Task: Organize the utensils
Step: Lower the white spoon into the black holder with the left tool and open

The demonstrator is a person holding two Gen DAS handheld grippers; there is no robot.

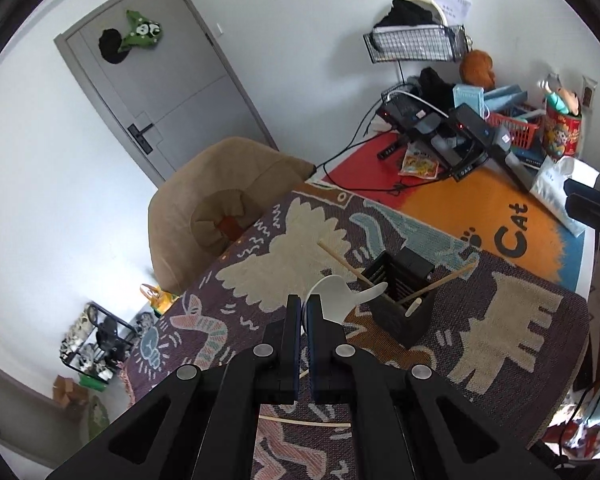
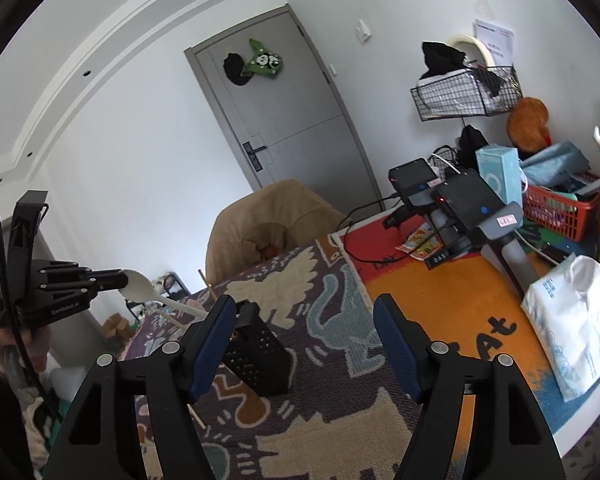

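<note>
**Left tongs pinching the white spoon, right tongs wide and empty**

So the left gripper (image 1: pixel 303 306) sits at the bottom centre of its own view, jaws squeezed nearly together on the bowl end of the white spoon (image 1: pixel 342 296). The spoon's handle pokes out to the right and reaches the rim of the black utensil holder (image 1: pixel 404 300), which stands just right of centre. From the right wrist view you see the same thing at the left edge: the left gripper (image 2: pixel 118 278) clamped on the spoon's bowl (image 2: pixel 140 286), handle slanting down to the right.

The right gripper (image 2: pixel 304 332) fills the lower middle of its view, blue pads spread far apart with nothing between them. The black holder (image 2: pixel 260 356) shows through the gap, closer to the left finger, not touching that I can tell.

A couple of wooden chopsticks (image 1: pixel 348 266) lean out of the holder, one to the upper left and one to the upper right. One more chopstick (image 1: pixel 304 423) lies flat on the cloth at the bottom, partly hidden behind the gripper body.

Everything stands on a patterned woven cloth (image 1: pixel 520 320) with pale animal shapes. Beyond it, to the upper right, there's an orange and red mat (image 1: pixel 460 200) with "Cat" lettering. A tan chair (image 1: pixel 204 208) sits at the table's far edge, left of centre, and a grey door (image 1: pixel 152 80) is in the upper left of a white wall. Upper right is cluttered: a wire basket (image 1: pixel 412 44), a red crate (image 1: pixel 516 128) and a white plastic bag (image 2: pixel 572 320).
</note>
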